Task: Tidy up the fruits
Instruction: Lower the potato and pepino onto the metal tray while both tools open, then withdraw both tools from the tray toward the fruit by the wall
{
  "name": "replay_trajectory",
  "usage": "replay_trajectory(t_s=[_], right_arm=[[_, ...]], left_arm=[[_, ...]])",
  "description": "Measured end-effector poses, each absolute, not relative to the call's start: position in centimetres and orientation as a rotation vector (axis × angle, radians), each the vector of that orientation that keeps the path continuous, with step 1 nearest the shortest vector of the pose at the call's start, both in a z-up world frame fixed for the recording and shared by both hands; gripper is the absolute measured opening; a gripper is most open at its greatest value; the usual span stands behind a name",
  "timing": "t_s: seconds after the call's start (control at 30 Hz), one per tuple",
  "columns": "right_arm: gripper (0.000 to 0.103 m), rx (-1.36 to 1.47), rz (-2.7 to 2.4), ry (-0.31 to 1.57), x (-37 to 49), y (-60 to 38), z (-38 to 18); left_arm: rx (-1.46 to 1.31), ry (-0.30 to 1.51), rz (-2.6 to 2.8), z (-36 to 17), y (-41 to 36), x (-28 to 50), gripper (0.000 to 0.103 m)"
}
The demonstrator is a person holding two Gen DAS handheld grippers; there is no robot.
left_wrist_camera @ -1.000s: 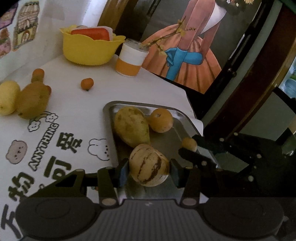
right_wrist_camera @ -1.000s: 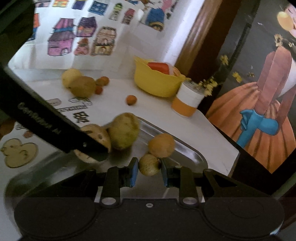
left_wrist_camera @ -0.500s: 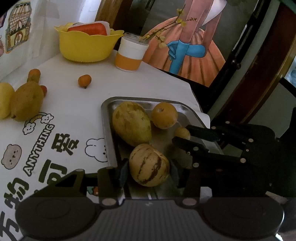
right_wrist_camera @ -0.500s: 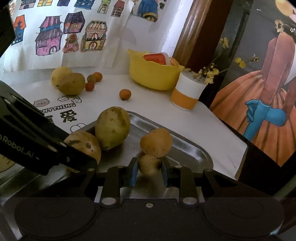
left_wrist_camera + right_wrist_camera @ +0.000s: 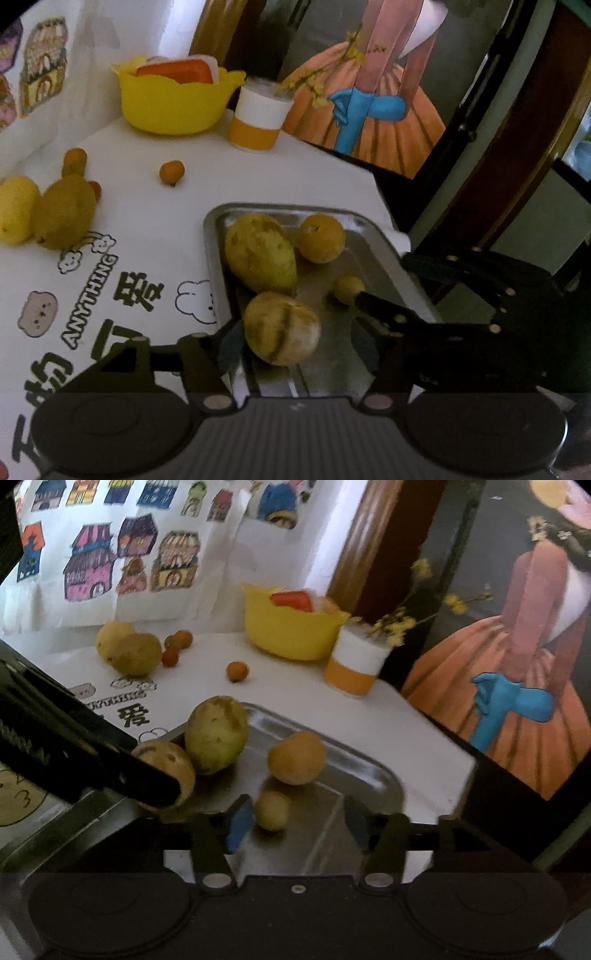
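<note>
A steel tray (image 5: pixel 213 236) holds a large green-yellow mango (image 5: pixel 260 253), an orange (image 5: pixel 321 243), a small yellow fruit (image 5: pixel 347 288) and a striped round fruit (image 5: pixel 282 326). My left gripper (image 5: pixel 297 341) stands open around the striped fruit, which rests on the tray close to the left pad. In the right wrist view my right gripper (image 5: pixel 298 823) is open. The small yellow fruit (image 5: pixel 272 810) lies on the tray (image 5: pixel 384 775) beside its left pad (image 5: pixel 240 823). The left gripper's finger (image 5: pixel 110 764) covers part of the striped fruit (image 5: pixel 173 764).
Loose on the white printed cloth lie a yellow fruit (image 5: pixel 14 208), a brownish-green fruit (image 5: pixel 62 212) and small orange fruits (image 5: pixel 171 171). A yellow bowl (image 5: pixel 173 103) and a white-and-orange cup (image 5: pixel 260 118) stand at the back. The table edge runs just right of the tray.
Both grippers have opened. The striped fruit and the small yellow fruit, gripped before, now rest loose on the tray.
</note>
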State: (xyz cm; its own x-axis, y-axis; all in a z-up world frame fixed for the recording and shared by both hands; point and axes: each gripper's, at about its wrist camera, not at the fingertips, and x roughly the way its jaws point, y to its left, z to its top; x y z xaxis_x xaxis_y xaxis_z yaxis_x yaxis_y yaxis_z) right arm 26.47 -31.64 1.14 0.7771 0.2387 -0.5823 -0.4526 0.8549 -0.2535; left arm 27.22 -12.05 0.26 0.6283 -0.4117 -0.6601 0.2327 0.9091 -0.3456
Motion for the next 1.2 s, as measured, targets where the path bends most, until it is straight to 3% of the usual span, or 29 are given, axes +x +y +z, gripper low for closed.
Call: replay_trajectory(t_s=[0.27,0.5,0.73,0.93,1.2], right_arm=[[0.085,-0.376,0.299,0.526,19.9,-34.5,5.1],[0.102,-0.355,0.275,0.5,11.2,-34.3,7.8],[0.102,-0.276,0.246,0.521,2.2,-32.0,8.7],[0.102,-0.119,0.278,0.664,-4.0,-28.2,7.2],[0.102,-0.131,0.476,0.685,-4.3,-19.5,7.5]], left_arm=[[-0.242,0.717,-0.372,3.3,-10.7,22.9,0.093],[-0.227,0.656,-0.369,5.1,-9.2,16.9,0.102],[-0.168,0.625,-0.368,5.7,-7.0,10.7,0.102],[-0.079,0.672,-0.364,4.8,-3.9,5.4,0.102],[-0.074,0.746,-0.22,3.9,3.5,3.0,0.102]])
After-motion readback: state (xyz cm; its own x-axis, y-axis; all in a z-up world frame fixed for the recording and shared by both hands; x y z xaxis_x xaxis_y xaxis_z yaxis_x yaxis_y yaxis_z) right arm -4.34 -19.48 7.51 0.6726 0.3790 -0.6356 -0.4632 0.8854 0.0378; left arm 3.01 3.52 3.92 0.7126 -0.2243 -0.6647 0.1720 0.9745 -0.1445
